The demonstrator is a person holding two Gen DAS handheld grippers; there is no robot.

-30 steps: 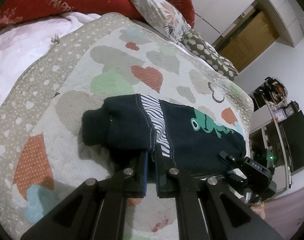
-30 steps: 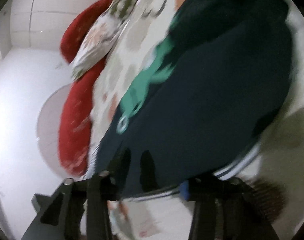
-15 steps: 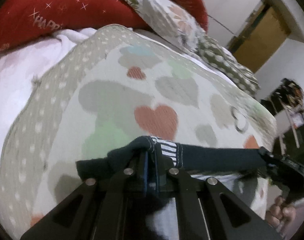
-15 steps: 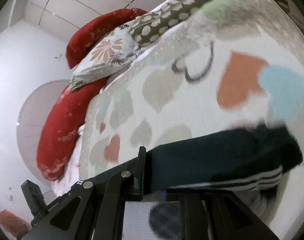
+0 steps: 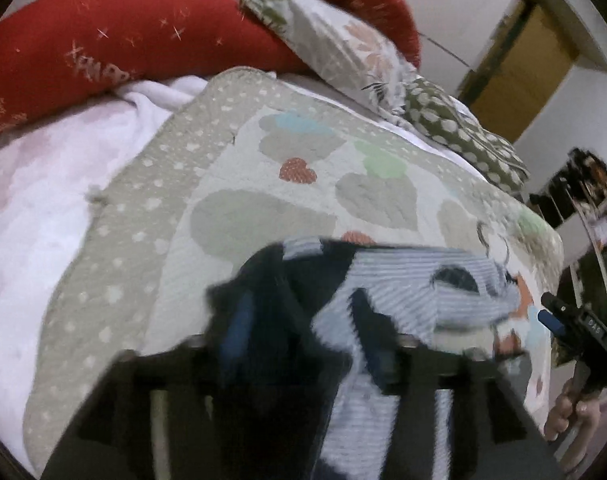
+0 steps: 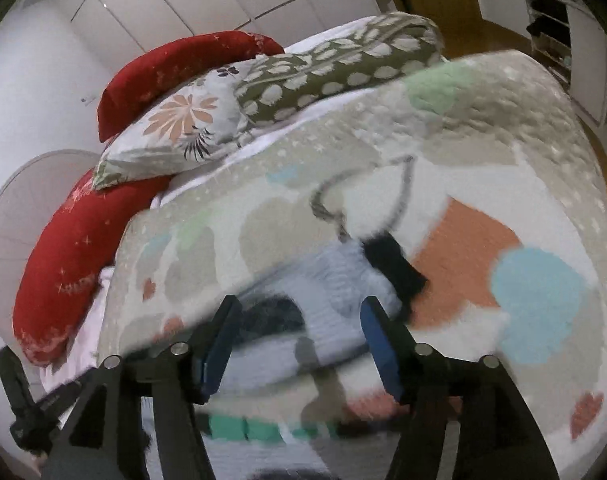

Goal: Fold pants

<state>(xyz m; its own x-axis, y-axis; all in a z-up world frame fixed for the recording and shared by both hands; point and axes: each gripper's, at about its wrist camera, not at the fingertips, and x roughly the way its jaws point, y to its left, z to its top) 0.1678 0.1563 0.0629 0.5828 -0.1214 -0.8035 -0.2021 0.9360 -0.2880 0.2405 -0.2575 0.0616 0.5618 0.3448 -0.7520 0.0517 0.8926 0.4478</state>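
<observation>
The pants (image 5: 387, 304) are dark navy with a pale striped inner side now facing up. They lie on the heart-patterned quilt (image 5: 263, 184), folded over and blurred by motion. My left gripper (image 5: 309, 344) is open, its fingers spread on either side of the cloth. My right gripper (image 6: 299, 344) is open too, its blue-padded fingers wide apart over the pale fabric (image 6: 327, 280), and it also shows in the left wrist view (image 5: 575, 324). A dark cuff (image 6: 395, 264) sticks out at the right.
Red bolsters (image 5: 115, 40) and patterned pillows (image 5: 355, 48) lie along the head of the bed. A pink-white blanket (image 5: 31, 200) lies left of the quilt. A wooden door (image 5: 519, 68) and cluttered shelves (image 5: 583, 192) stand to the right, past the bed's edge.
Both grippers carried the pants' near edge up and over, away from me, then opened and let go. The pale inner side now faces up where the dark front with the green print showed.
</observation>
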